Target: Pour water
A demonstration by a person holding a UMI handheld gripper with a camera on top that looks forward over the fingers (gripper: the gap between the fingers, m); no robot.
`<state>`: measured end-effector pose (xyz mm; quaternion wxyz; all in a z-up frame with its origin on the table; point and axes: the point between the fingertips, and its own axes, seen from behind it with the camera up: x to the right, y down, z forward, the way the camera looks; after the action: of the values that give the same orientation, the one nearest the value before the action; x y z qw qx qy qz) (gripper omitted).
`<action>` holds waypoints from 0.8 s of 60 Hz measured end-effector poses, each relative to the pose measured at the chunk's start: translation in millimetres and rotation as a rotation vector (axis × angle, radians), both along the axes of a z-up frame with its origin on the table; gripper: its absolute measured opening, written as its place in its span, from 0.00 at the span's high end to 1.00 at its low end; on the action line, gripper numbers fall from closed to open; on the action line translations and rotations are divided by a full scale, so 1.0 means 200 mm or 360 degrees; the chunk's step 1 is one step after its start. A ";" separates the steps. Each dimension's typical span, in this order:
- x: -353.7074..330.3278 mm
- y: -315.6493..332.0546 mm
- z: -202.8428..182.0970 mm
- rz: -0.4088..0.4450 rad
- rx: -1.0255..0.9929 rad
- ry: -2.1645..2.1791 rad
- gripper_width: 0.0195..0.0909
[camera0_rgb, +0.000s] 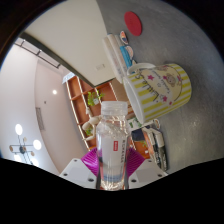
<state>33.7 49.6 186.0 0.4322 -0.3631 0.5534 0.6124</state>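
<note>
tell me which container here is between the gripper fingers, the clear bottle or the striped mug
The clear plastic bottle with the red label is the one; the gripper holds it between its fingers. The yellow-striped mug sits beyond, untouched.

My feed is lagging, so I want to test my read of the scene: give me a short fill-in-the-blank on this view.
1. The gripper is shut on a clear ____ with a red label.
2. The cup beyond the gripper has a ____ pattern.
3. The flat round disc past the cup is coloured ____.
Missing words: bottle; striped; red.
</note>
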 end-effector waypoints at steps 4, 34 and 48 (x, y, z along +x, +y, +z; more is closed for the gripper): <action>0.03 0.01 -0.02 -0.0011 -0.0010 0.0137 0.79; 0.02 0.05 0.26 0.0014 -0.0078 -0.1007 0.79; 0.57 0.05 0.21 -0.0225 -0.0598 -0.2508 0.77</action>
<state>148.0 60.6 227.2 0.6645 -0.7182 0.2017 0.0450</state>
